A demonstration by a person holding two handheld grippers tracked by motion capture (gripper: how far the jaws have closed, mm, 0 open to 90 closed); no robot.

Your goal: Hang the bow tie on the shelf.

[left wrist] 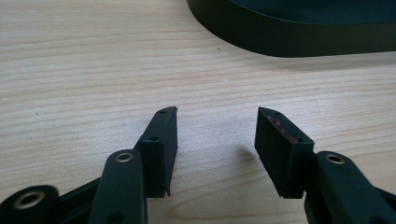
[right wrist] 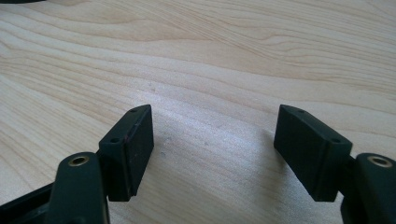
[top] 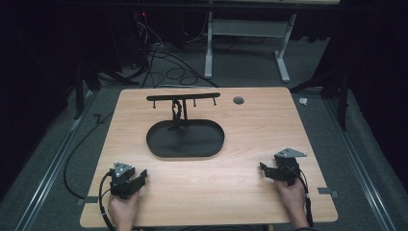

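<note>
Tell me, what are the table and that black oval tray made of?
Table: pale wood or wood-look laminate, with matt grain lines in both gripper views. Oval tray: probably painted metal or plastic, smooth black with a faint sheen on its wall; hard to tell.

Bright sharp tabletop, dark murky surroundings

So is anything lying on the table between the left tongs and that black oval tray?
Nothing visible: bare wood lies between the open left tongs and the black oval tray.
</note>
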